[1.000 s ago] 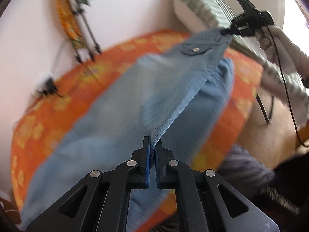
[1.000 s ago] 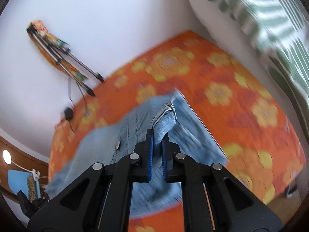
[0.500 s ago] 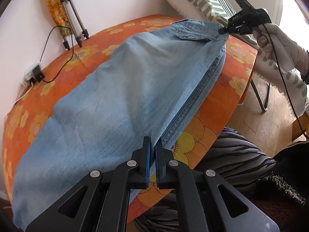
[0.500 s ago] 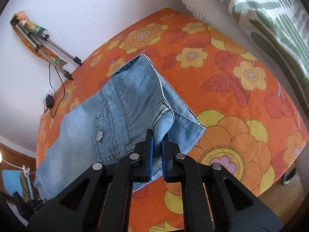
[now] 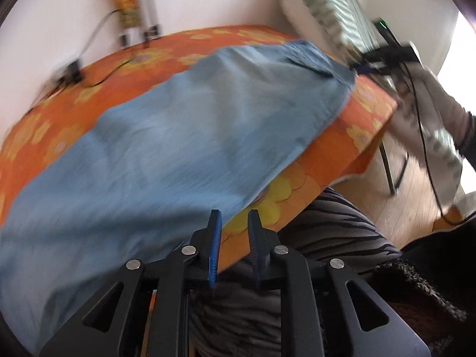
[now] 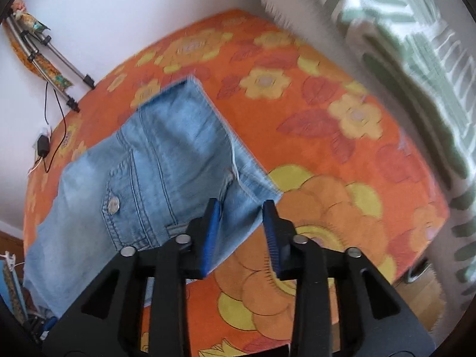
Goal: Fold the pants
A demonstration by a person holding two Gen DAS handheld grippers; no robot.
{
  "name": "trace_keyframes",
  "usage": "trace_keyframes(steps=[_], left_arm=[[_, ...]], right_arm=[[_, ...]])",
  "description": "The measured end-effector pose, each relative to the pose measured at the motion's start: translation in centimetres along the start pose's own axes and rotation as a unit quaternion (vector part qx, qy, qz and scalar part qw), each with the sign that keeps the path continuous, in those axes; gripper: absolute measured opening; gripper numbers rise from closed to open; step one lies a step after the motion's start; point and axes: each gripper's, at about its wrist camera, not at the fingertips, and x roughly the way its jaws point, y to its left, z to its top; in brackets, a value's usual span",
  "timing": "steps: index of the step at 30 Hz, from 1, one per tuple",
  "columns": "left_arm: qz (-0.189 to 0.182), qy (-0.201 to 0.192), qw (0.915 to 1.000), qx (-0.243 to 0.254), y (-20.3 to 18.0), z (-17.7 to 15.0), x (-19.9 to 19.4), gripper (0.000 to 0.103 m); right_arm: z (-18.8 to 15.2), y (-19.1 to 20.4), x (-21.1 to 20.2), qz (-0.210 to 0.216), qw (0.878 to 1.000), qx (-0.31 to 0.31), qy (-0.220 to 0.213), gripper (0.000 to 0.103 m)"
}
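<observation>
now the light blue jeans [image 5: 166, 148] lie flat on the orange flowered bedspread [image 6: 327, 136], ahead and to the left of both claws. half a second ago each claw pinched denim; both have just been opening. the left gripper [image 5: 234, 223] stands narrowly parted with nothing between its jaws, off the hem edge. the right gripper [image 6: 241, 211] stands wider, the waistband corner loose between its blue pads [image 6: 211, 232].

You see light blue denim pants [image 6: 166, 160] on an orange cover [image 6: 327, 136] with yellow flowers; a green-and-white striped cloth [image 6: 416, 44] at far right.
</observation>
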Motion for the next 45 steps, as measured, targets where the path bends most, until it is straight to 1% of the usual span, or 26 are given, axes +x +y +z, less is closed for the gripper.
trace_keyframes(steps=[3, 6, 7, 8, 9, 10, 11, 12, 13, 14, 17, 19, 21, 25, 26, 27, 29, 32, 34, 37, 39, 40, 41, 42, 44, 45], left_arm=[[0.024, -0.018, 0.9977, -0.061, 2.7, -1.7, -2.5, 0.017], [0.059, -0.036, 0.9895, -0.126, 5.9, -4.0, -5.5, 0.016], [0.074, -0.04, 0.9862, -0.143, 6.8, -4.8, -6.4, 0.016], [0.096, -0.045, 0.9812, -0.161, 8.1, -6.0, -7.6, 0.017], [0.107, -0.046, 0.9783, -0.171, 8.7, -6.6, -8.2, 0.017], [0.121, -0.047, 0.9734, -0.189, 9.8, -7.6, -9.0, 0.017], [0.131, -0.048, 0.9697, -0.2, 10.6, -8.4, -9.6, 0.017], [0.136, -0.046, 0.9679, -0.207, 11.3, -9.0, -10.0, 0.024], [0.14, -0.039, 0.9671, -0.209, 12.0, -9.6, -10.2, 0.03], [0.157, -0.038, 0.9645, -0.209, 12.6, -10.1, -10.5, 0.04], [0.167, -0.037, 0.9663, -0.192, 13.4, -10.5, -10.8, 0.04], [0.175, -0.033, 0.968, -0.177, 13.9, -10.4, -10.7, 0.04], [0.169, -0.021, 0.9717, -0.164, 14.8, -10.2, -10.2, 0.041], [0.159, 0.007, 0.9767, -0.144, 16.3, -10.0, -9.2, 0.041], [0.152, 0.011, 0.9778, -0.144, 16.6, -10.1, -9.1, 0.041], [0.146, 0.013, 0.9791, -0.141, 16.8, -10.1, -9.0, 0.041], [0.144, 0.025, 0.9811, -0.127, 16.9, -10.2, -8.5, 0.041], [0.137, 0.038, 0.9831, -0.115, 17.0, -10.3, -7.9, 0.041], [0.138, 0.044, 0.9836, -0.107, 17.0, -10.4, -7.7, 0.041], [0.135, 0.05, 0.9846, -0.099, 17.0, -10.6, -7.4, 0.041], [0.133, 0.055, 0.9851, -0.095, 16.9, -10.7, -7.2, 0.04], [0.133, 0.053, 0.9854, -0.093, 16.9, -10.8, -7.2, 0.038], [0.131, 0.051, 0.9858, -0.092, 16.9, -10.9, -7.3, 0.029], [0.131, 0.051, 0.9859, -0.091, 16.9, -11.0, -7.4, 0.017], [0.131, 0.046, 0.9859, -0.094, 16.9, -11.4, -7.8, 0.012], [0.131, 0.044, 0.9858, -0.095, 16.9, -11.7, -7.9, 0.012]], right_arm=[[0.2, 0.9, -2.1, -0.011, 0.999, -0.022, -0.027, 0.032], [0.3, 3.4, -4.1, 0.012, 0.997, -0.064, -0.048, 0.032], [0.3, 4.5, -4.5, 0.025, 0.995, -0.082, -0.051, 0.032], [0.1, 6.3, -5.0, 0.051, 0.991, -0.111, -0.049, 0.032], [0.0, 7.3, -5.2, 0.071, 0.988, -0.13, -0.047, 0.032], [-0.4, 9.6, -5.7, 0.102, 0.98, -0.166, -0.041, 0.032], [-0.8, 11.1, -6.0, 0.119, 0.973, -0.191, -0.04, 0.032], [-1.4, 12.7, -6.3, 0.136, 0.966, -0.219, -0.037, 0.032], [-2.1, 14.6, -6.6, 0.153, 0.956, -0.249, -0.032, 0.032], [-2.8, 16.8, -6.9, 0.172, 0.944, -0.281, -0.026, 0.032], [-5.2, 21.9, -7.3, 0.223, 0.912, -0.345, 0.002, 0.032], [-7.0, 24.9, -7.3, 0.238, 0.892, -0.383, 0.017, 0.032], [-9.3, 27.9, -7.2, 0.253, 0.868, -0.426, 0.034, 0.032], [-14.3, 33.9, -7.1, 0.287, 0.813, -0.502, 0.067, 0.032], [-16.2, 35.7, -7.0, 0.297, 0.793, -0.526, 0.078, 0.032], [-17.2, 36.5, -7.0, 0.299, 0.782, -0.54, 0.083, 0.032], [-20.5, 39.3, -6.1, 0.301, 0.75, -0.581, 0.097, 0.033], [-24.6, 42.7, -4.4, 0.295, 0.716, -0.621, 0.123, 0.033], [-26.9, 44.4, -3.4, 0.288, 0.7, -0.641, 0.129, 0.033], [-29.2, 46.2, -2.5, 0.28, 0.682, -0.663, 0.127, 0.033], [-29.9, 46.9, -1.9, 0.266, 0.675, -0.678, 0.121, 0.033], [-30.3, 47.3, -1.6, 0.258, 0.673, -0.683, 0.118, 0.033], [-30.5, 47.5, -1.2, 0.249, 0.673, -0.687, 0.115, 0.033], [-30.5, 47.6, -1.1, 0.244, 0.674, -0.688, 0.115, 0.026], [-30.5, 47.7, -0.9, 0.243, 0.676, -0.685, 0.121, 0.006], [-30.6, 48.1, -1.0, 0.245, 0.677, -0.683, 0.122, 0.006]])
